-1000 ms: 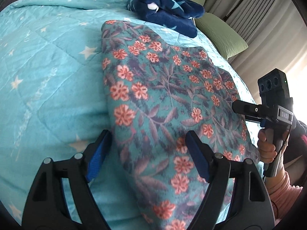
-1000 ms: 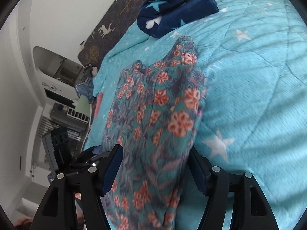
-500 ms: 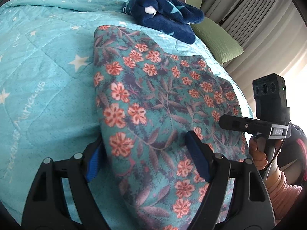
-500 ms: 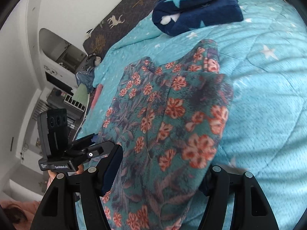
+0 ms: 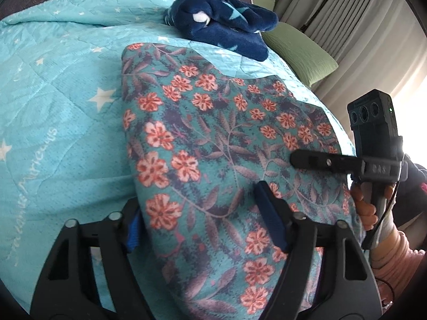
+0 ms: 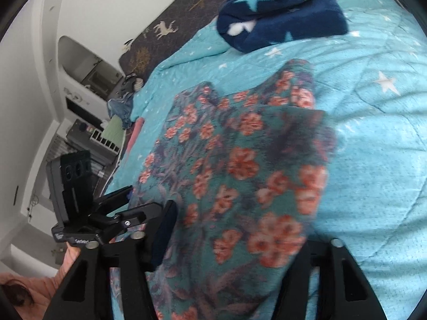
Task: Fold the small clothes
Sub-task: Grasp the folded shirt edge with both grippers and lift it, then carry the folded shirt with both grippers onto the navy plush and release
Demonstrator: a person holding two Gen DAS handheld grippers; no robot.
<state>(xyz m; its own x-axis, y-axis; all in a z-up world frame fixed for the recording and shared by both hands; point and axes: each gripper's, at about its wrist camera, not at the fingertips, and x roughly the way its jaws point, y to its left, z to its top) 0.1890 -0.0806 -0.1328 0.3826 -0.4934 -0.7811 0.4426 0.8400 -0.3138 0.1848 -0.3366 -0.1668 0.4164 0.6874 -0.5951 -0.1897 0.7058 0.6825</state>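
A: Since the second before, the floral garment had come nearer in both views, and the right tongs had reached farther in over its right side.

B: Where did the cloth lie?

A: On the turquoise star quilt of the bed. Its near end was draped up between the fingers of the left tongs, which stood wide apart, the blue pads on either flank of the fabric.

B: And the other pair?

A: In the right wrist view the garment covered the gap of the right tongs. One finger was hidden under the cloth and the picture was blurred, so whether they pinched it could not be told. The left tongs showed at that view's left, against the cloth's edge.

B: Anything else on the bed?

A: A dark blue fleece bundle with pale stars lay beyond the garment, just clear of it. A green pillow sat off to the right, near grey curtains.
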